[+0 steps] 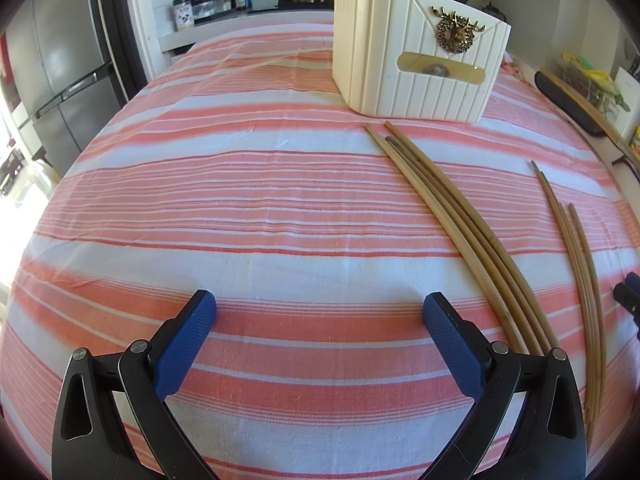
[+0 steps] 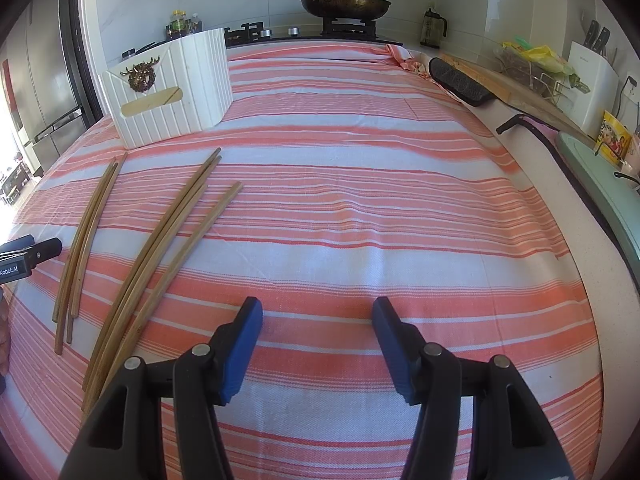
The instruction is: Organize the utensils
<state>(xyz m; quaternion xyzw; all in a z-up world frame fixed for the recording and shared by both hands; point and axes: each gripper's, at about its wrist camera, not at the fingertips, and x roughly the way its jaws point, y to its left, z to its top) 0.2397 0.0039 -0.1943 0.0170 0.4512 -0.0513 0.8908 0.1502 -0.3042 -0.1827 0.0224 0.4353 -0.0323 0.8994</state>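
**Both grippers hang empty over the striped counter, chopsticks lie loose**

The counter (image 1: 248, 208) is covered with a cloth in orange-pink and white stripes. On it lie long brown wooden chopsticks in two loose groups. The bigger group of chopsticks (image 1: 460, 224) is a bundle of about four sticks, close together, and their far tips point to the cream-white ribbed plastic holder box (image 1: 416, 60). This box stands upright at the far side of the cloth and carries a golden deer-head ornament (image 1: 456, 34) on its front. The smaller group of chopsticks (image 1: 576, 264) lies apart from the first one, nearer to the right gripper.

The left gripper (image 1: 320, 312) is released: its blue pads (image 1: 188, 340) stand very wide, with only cloth between them, just beside the near ends of the bigger group. The right gripper (image 2: 317, 316) is also released, half spread, and nothing is between its fingers (image 2: 244, 344). It hangs over bare cloth, with both groups on its left.

A dark frying pan with a glass lid (image 2: 346, 2) sits on the stove behind.
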